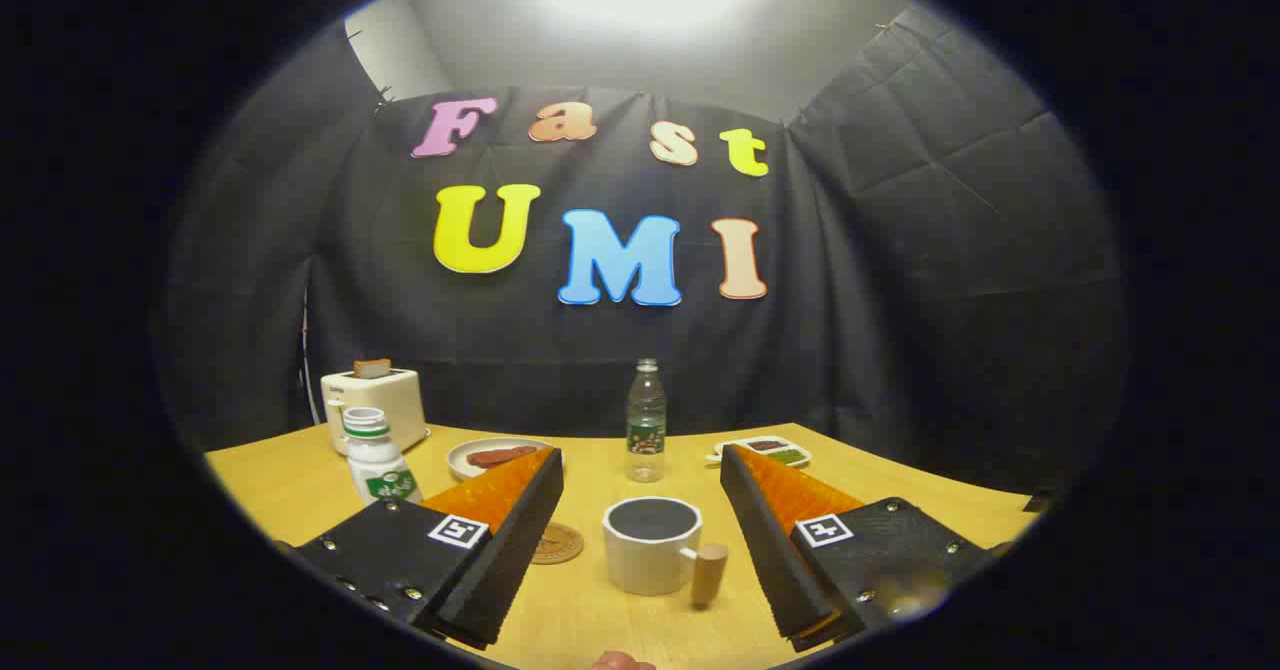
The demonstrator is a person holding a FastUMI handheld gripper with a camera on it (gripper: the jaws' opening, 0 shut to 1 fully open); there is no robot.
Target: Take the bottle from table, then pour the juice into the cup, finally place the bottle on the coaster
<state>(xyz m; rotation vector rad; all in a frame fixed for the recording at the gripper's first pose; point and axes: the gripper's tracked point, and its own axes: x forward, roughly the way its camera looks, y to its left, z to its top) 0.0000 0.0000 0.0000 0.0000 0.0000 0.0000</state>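
Observation:
A white juice bottle with a green band and label stands on the wooden table, beyond and left of my left finger. A white cup with a wooden handle sits on the table ahead, between my two fingers. A round cork coaster lies just left of the cup, partly hidden by the left finger. My gripper is open wide above the table, with nothing between its fingers.
A clear water bottle stands beyond the cup near the back edge. A white toaster with a slice of bread stands at the back left, behind the juice bottle. A plate with food and a small dish lie further back.

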